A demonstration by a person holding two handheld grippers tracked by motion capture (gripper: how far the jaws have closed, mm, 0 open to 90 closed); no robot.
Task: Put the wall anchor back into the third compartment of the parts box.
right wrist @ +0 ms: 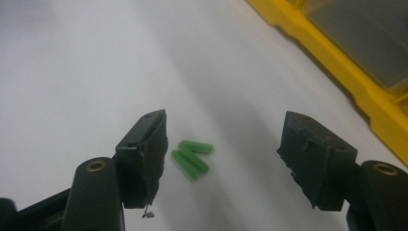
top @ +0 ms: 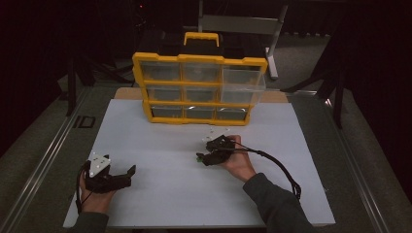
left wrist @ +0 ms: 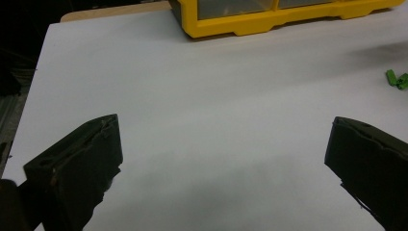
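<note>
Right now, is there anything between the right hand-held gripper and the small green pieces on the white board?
Nothing visible. The green pieces lie on the white board between the open jaws of the right hand-held gripper, untouched.

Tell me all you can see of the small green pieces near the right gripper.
The green pieces are small, bright green, stubby rods that look like plastic. The right gripper view seems to show three, lying flat in a loose cluster and touching one another, on the white table sheet. They lie between the open fingers of the right gripper, nearer one finger, and nothing grips them. The high view places them at that gripper's tip, in front of the yellow drawer organizer. The left gripper view shows them far off to its right.
</note>
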